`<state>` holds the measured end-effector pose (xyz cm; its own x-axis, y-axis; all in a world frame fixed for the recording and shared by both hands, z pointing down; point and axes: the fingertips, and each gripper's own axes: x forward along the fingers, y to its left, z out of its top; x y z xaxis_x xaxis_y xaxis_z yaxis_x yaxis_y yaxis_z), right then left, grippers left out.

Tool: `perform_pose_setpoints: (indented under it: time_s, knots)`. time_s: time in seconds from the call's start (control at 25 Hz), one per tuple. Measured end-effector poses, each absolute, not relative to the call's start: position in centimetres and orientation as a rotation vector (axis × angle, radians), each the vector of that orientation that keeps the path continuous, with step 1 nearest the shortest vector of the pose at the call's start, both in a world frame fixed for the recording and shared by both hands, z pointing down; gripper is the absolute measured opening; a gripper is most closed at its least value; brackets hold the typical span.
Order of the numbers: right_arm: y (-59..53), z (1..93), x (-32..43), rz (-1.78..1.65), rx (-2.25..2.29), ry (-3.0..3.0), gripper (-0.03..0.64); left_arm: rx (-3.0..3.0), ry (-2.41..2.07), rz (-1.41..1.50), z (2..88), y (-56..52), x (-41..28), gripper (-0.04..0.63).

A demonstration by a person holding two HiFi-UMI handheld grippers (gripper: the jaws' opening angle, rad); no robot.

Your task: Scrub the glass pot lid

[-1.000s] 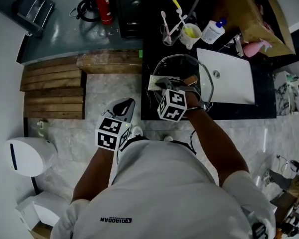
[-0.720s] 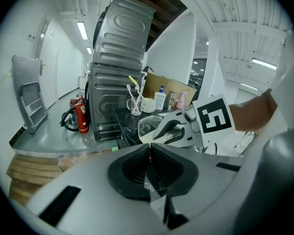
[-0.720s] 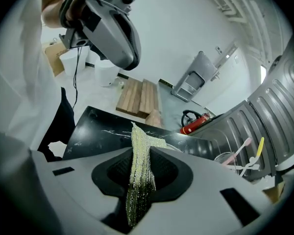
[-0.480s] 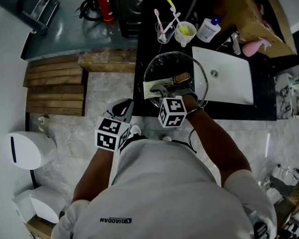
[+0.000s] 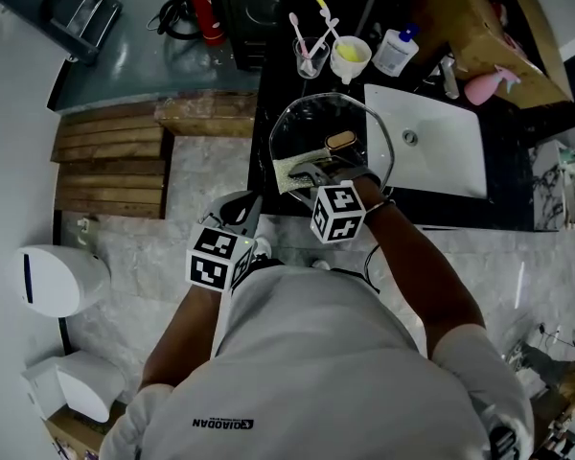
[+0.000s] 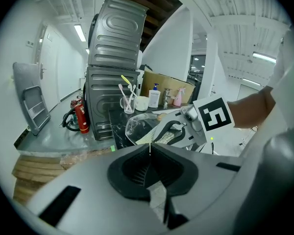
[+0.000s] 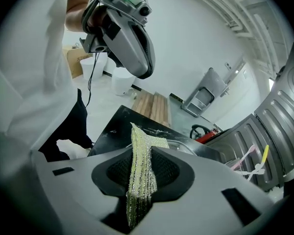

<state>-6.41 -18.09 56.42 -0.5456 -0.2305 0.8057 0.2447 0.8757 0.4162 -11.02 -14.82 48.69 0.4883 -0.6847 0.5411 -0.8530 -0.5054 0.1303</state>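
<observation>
Right tool [image 7: 138, 150]: jaws clamped on scrub pad [image 7: 137, 131], a yellow-green mesh strip; pad's free end sticks out fwd past the tips. Head view: same tool [image 5: 302, 172] reaches over the lid's near-left part.
Left tool [image 6: 149, 153]: jaws closed tip to tip, nothing betw. them. Held off the desk, close to the person's body [image 5: 240, 207], well apart from the lid.
Glass pot lid [image 5: 311, 123]: lies on black desk [image 5: 460, 214], knob [image 5: 340, 141] up, right rim at the left edge of white sink [image 5: 441, 161]; far rim near toothbrush cup [image 5: 310, 57] and mug [image 5: 350, 60].
Step in hand: scrubbing, prob. under way. Pad sits at the lid's near-left edge, free end pointing over the glass.
Next move needs: sweep pad across the glass w/ downward press, work round the knob, cover the far half. Lid is unheld, so it may skid on the desk; left tool could pin the rim.
Hard to make out: whether pad actually touches glass. Right tool view shows only a sliver of rim [image 7: 186, 148] beside the pad. In head view the near rim is covered by the tool and its marker cube [image 5: 337, 212].
Cut off / unknown: lid rim vs. sink edge, overlapping or just beside, cannot tell. Soap or water on glass not discernible. Lid underside hidden.
</observation>
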Motion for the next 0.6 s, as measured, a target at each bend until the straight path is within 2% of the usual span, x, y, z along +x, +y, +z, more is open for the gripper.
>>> perform_pose_setpoints:
  time_s: [0.6]
  knots:
    - [-14.8, 56.5, -2.5, -0.652, -0.14, -2.095, 0.098, 2.321, -1.336, 0.587, 48.6, -12.5, -7.5, 0.018]
